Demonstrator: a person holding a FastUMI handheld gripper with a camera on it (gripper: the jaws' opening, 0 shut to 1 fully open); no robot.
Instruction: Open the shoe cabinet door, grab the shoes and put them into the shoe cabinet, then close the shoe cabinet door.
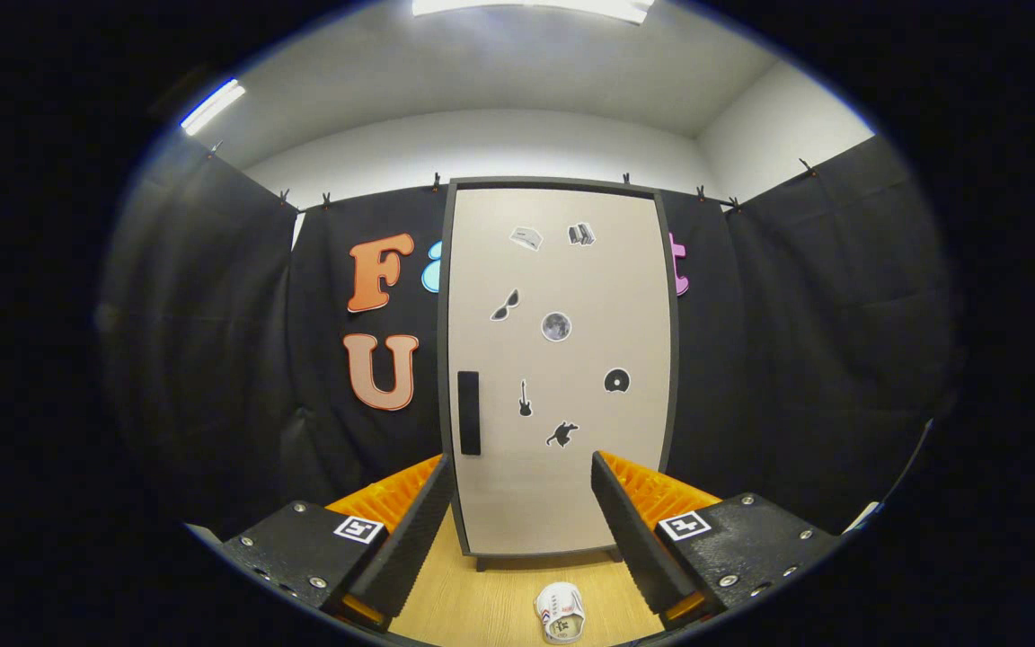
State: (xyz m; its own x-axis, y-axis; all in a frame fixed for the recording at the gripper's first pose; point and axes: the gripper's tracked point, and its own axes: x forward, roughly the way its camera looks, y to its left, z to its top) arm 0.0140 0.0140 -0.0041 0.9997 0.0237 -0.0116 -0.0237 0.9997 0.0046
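Fingers (517,526) are spread wide open with nothing in them, and I've got a white shoe (561,613) at bottom center on the table (482,602) between them. Cabinet (558,368) stands dead center beyond, door shut, dark handle (469,412) on its left edge.

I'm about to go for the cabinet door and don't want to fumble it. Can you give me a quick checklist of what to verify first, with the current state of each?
1. Pale beige shoe cabinet door with dark frame shut, ready to be opened: ok.
2. Black rectangular handle in view near the door's left edge, unobstructed: ok.
3. Gripper open and holding nothing: ok.
4. Gripper lined up with the handle: not ok; the handle sits beyond the left finger, not between the two.
5. White shoe on the light wooden floor between the fingers, in front of the door: ok.
6. Which way the door swings, and whether it would clear the shoe: cannot tell.
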